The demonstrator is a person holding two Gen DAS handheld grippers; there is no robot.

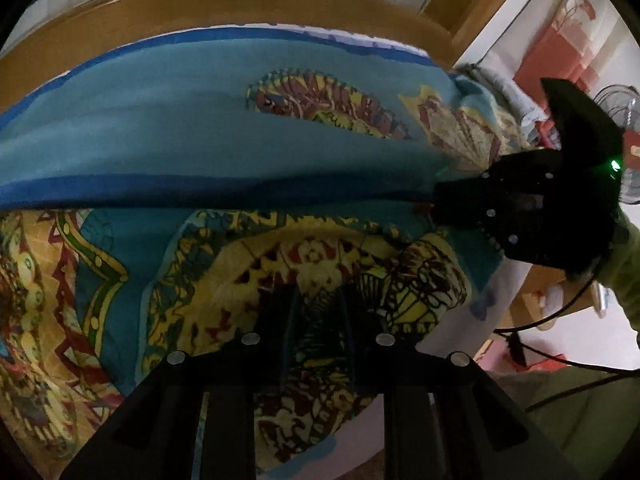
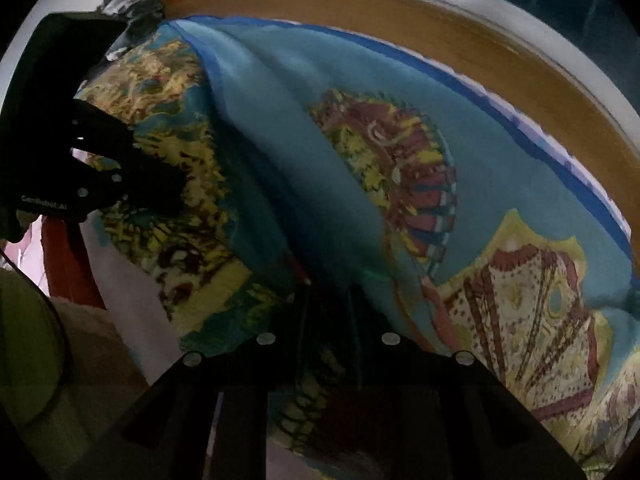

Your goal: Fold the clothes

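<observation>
A teal cloth (image 1: 168, 128) with a dark blue hem and yellow and red ornaments lies folded over on the bed. In the left wrist view my left gripper (image 1: 320, 312) points steeply down, its jaws narrow, with the yellow patterned part pinched between them. My right gripper (image 1: 438, 208) bites the blue hem at the right end of the fold. In the right wrist view the cloth (image 2: 280, 128) rises in a ridge toward my right gripper (image 2: 326, 304), shut on a bunched edge. My left gripper (image 2: 176, 192) holds the patterned corner at left.
A wooden bed frame (image 1: 224, 12) curves behind the cloth. White sheet (image 1: 492, 300) shows at the cloth's near corner. A fan (image 1: 624, 100), red boxes and cables stand off the bed at right. A person's green sleeve (image 1: 628, 264) is behind the right gripper.
</observation>
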